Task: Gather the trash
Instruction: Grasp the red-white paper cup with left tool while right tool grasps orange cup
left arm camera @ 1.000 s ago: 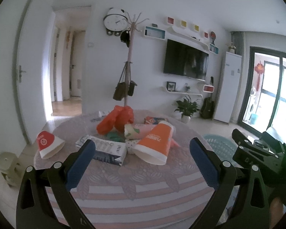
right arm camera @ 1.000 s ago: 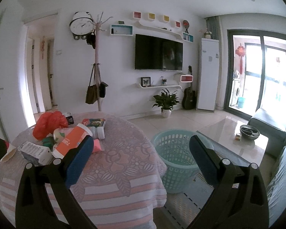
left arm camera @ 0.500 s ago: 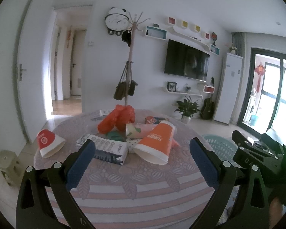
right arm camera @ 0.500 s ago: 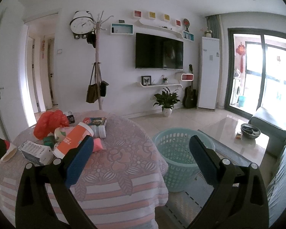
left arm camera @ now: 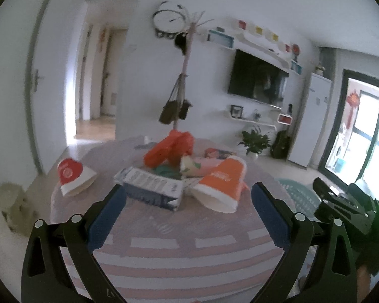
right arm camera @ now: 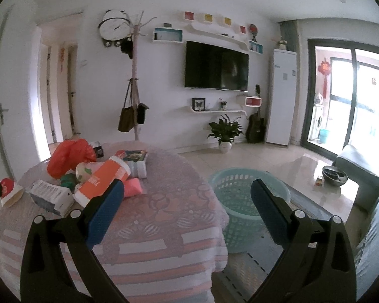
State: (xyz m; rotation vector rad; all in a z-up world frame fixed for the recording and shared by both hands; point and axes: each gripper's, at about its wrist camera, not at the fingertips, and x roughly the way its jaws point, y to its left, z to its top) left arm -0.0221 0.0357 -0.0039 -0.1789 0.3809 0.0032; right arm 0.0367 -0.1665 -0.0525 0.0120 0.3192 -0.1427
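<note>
Round table (left arm camera: 189, 242) lies beneath the left gripper (left arm camera: 188, 202) and right gripper (right arm camera: 187, 202), both level, spread, empty.

Trash pile (right arm camera: 88, 174) sits on the round table (right arm camera: 164, 217); the laundry basket (right arm camera: 242, 197) stands on the floor to its right.

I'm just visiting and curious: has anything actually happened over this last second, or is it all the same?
Hardly anything. Both cameras drifted slightly, the left gripper easing a little toward the table. Nothing was grasped or released: both grippers stay open and empty. The orange cup, red bag and box lie where they were, and the basket stands unmoved on the floor.
</note>
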